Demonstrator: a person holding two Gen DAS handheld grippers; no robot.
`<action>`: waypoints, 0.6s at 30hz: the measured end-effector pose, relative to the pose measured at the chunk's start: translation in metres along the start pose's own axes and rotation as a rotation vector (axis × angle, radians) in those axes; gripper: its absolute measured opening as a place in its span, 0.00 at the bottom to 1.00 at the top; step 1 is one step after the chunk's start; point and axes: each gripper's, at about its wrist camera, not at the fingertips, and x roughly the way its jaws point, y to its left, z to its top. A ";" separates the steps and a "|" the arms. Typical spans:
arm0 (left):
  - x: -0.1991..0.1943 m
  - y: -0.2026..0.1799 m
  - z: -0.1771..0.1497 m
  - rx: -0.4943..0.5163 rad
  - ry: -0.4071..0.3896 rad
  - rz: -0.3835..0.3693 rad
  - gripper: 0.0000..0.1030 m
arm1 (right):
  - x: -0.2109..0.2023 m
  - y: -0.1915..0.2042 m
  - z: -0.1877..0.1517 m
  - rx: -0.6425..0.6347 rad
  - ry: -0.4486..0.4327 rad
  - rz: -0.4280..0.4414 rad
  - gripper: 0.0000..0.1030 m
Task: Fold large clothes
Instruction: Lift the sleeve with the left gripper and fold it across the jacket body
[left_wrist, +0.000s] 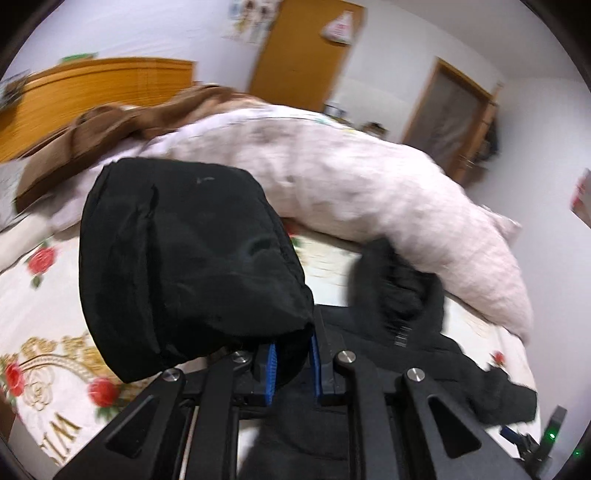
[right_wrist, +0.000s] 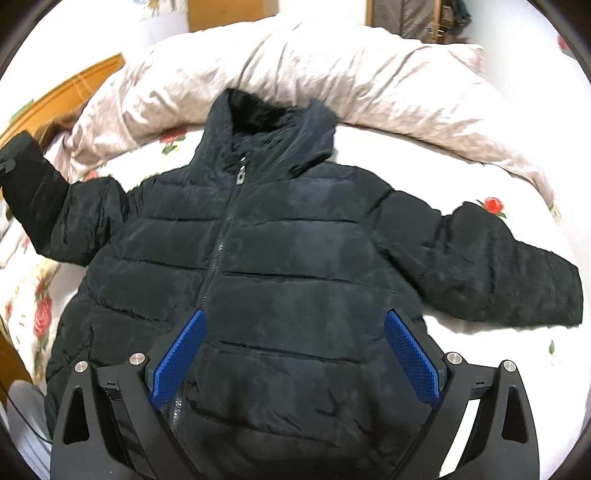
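A black hooded puffer jacket (right_wrist: 295, 258) lies front-up and zipped on a floral bed sheet (right_wrist: 480, 350), hood toward the pillows. My left gripper (left_wrist: 293, 365) is shut on the cuff of the jacket's left sleeve (left_wrist: 184, 266) and holds it raised above the bed; that lifted sleeve shows in the right wrist view (right_wrist: 33, 192) at the far left. My right gripper (right_wrist: 295, 358) is open and empty, hovering over the jacket's lower front, blue pads (right_wrist: 410, 358) wide apart. The other sleeve (right_wrist: 509, 269) lies flat, spread to the right.
A pale pink duvet (right_wrist: 332, 74) is bunched along the head of the bed behind the hood. A brown garment (left_wrist: 122, 122) lies by the wooden headboard (left_wrist: 74, 88). A wooden door (left_wrist: 303, 48) and a doorway stand behind.
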 end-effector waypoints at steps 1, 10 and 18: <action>0.003 -0.016 0.000 0.023 0.009 -0.022 0.15 | -0.003 -0.004 -0.001 0.006 -0.006 0.001 0.94; 0.064 -0.141 -0.043 0.181 0.148 -0.209 0.15 | -0.005 -0.057 -0.018 0.128 0.012 0.033 0.94; 0.139 -0.198 -0.108 0.254 0.299 -0.266 0.16 | 0.011 -0.095 -0.031 0.186 0.027 -0.002 0.94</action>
